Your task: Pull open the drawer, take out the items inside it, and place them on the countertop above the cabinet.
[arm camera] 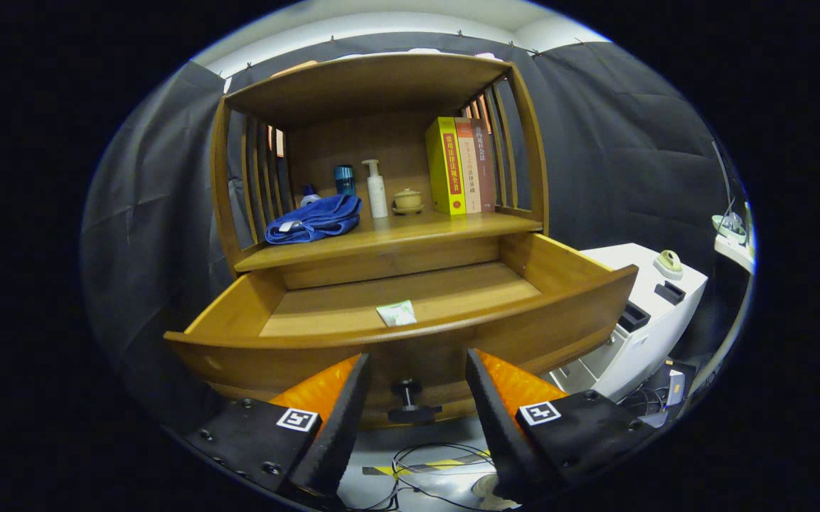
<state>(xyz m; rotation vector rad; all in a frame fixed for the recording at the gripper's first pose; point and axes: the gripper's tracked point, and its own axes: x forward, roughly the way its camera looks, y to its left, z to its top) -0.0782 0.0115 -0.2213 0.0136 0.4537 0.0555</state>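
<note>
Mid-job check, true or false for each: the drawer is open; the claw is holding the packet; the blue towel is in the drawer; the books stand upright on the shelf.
1. The drawer is pulled open. True.
2. The claw holds the packet. False: its fingers are apart, holding nothing, either side of the knob.
3. The blue towel lies in the drawer. False: it lies on the shelf above.
4. The books stand upright on the shelf. True.

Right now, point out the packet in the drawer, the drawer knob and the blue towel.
packet (396,313): gripper view, middle of the small packet on the drawer floor.
drawer knob (407,389): gripper view, its round head, between the open fingers.
blue towel (313,220): gripper view, centre of the folds.
</note>
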